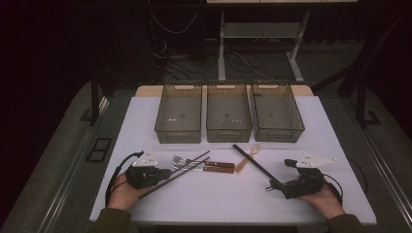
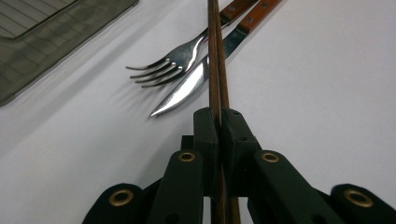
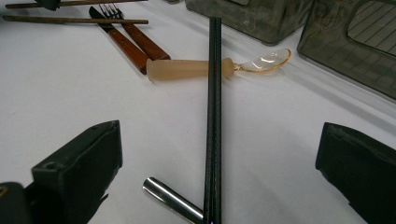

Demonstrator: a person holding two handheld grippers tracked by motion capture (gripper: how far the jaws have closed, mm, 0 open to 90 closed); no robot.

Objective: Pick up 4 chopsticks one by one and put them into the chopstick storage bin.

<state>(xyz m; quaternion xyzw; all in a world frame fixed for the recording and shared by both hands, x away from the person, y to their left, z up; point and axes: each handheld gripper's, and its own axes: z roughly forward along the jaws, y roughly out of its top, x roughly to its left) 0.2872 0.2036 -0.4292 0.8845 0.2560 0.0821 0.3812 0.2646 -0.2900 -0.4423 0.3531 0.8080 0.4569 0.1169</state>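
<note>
My left gripper (image 1: 166, 173) (image 2: 218, 116) is shut on a pair of brown wooden chopsticks (image 1: 201, 156) (image 2: 215, 56) that slant across the table. They lie over a fork (image 1: 179, 160) (image 2: 173, 63) and a knife (image 1: 218, 168) (image 2: 196, 81), both wooden-handled. My right gripper (image 1: 273, 186) (image 3: 222, 140) rests open at the near right, jaws wide apart. A pair of black chopsticks (image 1: 252, 161) (image 3: 215, 107) runs between them, untouched. These cross the pale handle of a clear spoon (image 1: 248, 156) (image 3: 187, 68).
Three smoky see-through bins (image 1: 179, 112) (image 1: 229, 112) (image 1: 277, 111) stand side by side at the back of the white table (image 1: 316, 126). A shiny metal end (image 3: 172, 200) lies by the black chopsticks' near tip. Bare tabletop lies along the front edge.
</note>
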